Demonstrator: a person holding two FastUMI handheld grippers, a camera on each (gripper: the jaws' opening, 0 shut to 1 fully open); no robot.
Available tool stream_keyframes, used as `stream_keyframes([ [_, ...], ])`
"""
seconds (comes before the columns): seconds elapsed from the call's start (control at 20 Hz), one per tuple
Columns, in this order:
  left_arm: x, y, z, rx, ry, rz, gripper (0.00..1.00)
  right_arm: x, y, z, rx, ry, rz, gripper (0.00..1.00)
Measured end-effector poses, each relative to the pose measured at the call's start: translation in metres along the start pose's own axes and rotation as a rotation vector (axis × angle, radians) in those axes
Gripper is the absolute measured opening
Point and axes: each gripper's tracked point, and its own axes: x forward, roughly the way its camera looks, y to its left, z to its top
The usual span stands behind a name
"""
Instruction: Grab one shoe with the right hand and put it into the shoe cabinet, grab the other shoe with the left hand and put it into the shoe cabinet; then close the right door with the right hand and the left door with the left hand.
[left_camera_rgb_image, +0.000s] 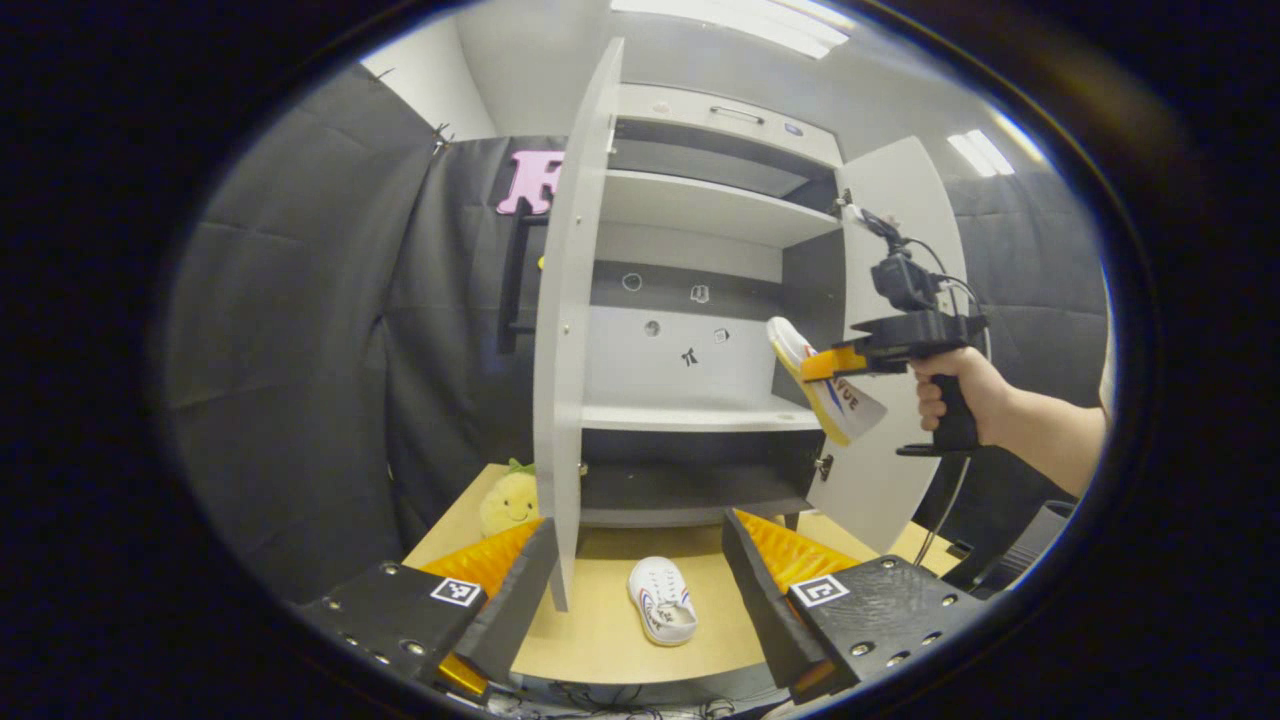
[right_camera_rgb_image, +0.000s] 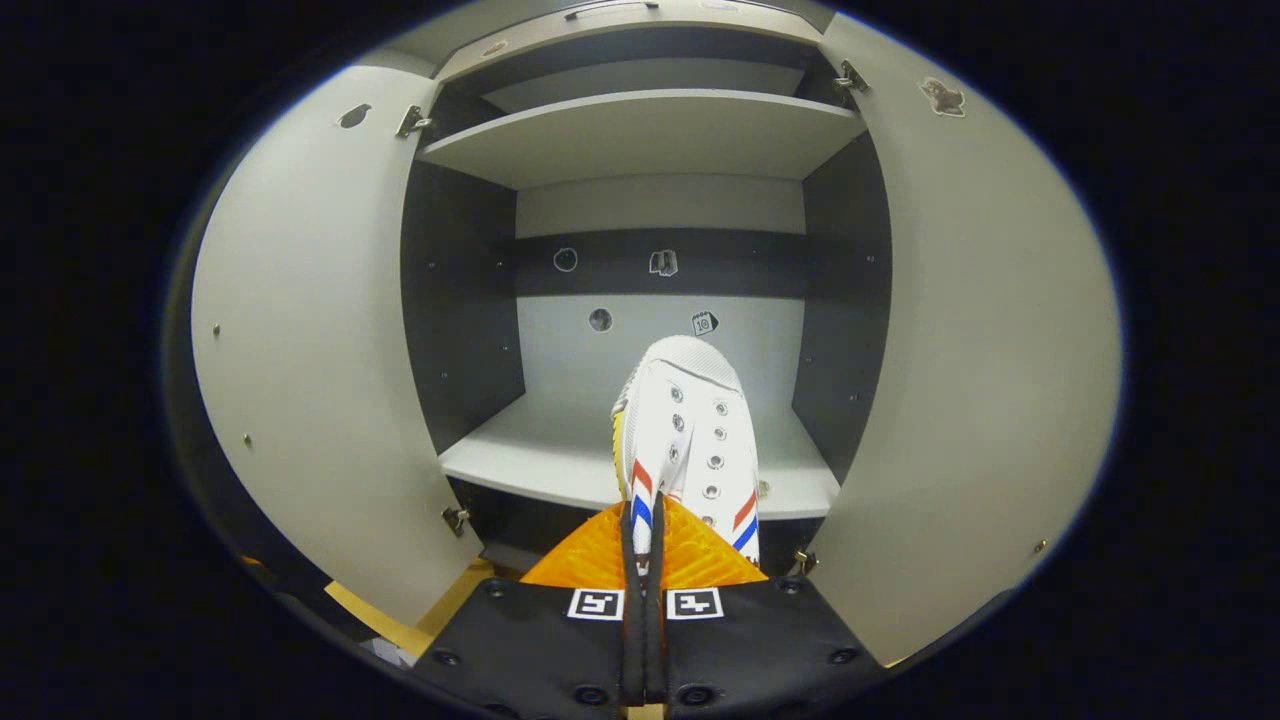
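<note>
Holding one white shoe (right_camera_rgb_image: 690, 440) between its closed fingers, my right gripper (right_camera_rgb_image: 645, 560) points into the open shoe cabinet (right_camera_rgb_image: 650, 130). Both fingers press on the heel end, and the toe reaches forward above the front edge of the middle shelf (right_camera_rgb_image: 530, 450), without touching it. The left door (right_camera_rgb_image: 310, 350) and the right door (right_camera_rgb_image: 980, 330) both stand swung wide on either side.

From the left gripper view, my right hand (left_camera_rgb_image: 965, 395) grips the tool's handle in front of the cabinet opening, and the held shoe (left_camera_rgb_image: 825, 385) hangs tilted, sole outward, just beside the right door.

My left gripper (left_camera_rgb_image: 640, 590) hovers over the wooden table (left_camera_rgb_image: 600, 640) with its fingers spread apart and nothing between them. The second shoe (left_camera_rgb_image: 663, 600) lies on the table, below the cabinet, between those fingers as seen. A yellow plush toy (left_camera_rgb_image: 508, 502) sits on the table behind the left door.
</note>
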Motion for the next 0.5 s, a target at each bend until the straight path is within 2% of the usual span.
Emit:
stream_keyframes([
  [0.15,0.025,-0.013,0.015,0.034,-0.017,-0.009,0.93,0.035,-0.01,0.021,-0.015,-0.031,0.014,0.01],
  [0.25,0.045,-0.017,0.022,0.05,-0.022,0.018,0.96,0.058,-0.018,0.03,-0.029,-0.044,0.005,0.01],
  [0.35,0.06,-0.024,0.029,-0.004,-0.028,0.026,0.97,0.083,-0.027,0.038,0.005,-0.051,0.009,0.0],
  [0.45,0.073,-0.031,0.042,-0.047,-0.051,0.035,0.93,0.107,-0.038,0.04,0.035,-0.059,0.008,0.01],
  [0.5,0.079,-0.034,0.046,-0.058,-0.058,0.042,0.95,0.119,-0.044,0.039,0.036,-0.055,0.002,0.02],
])
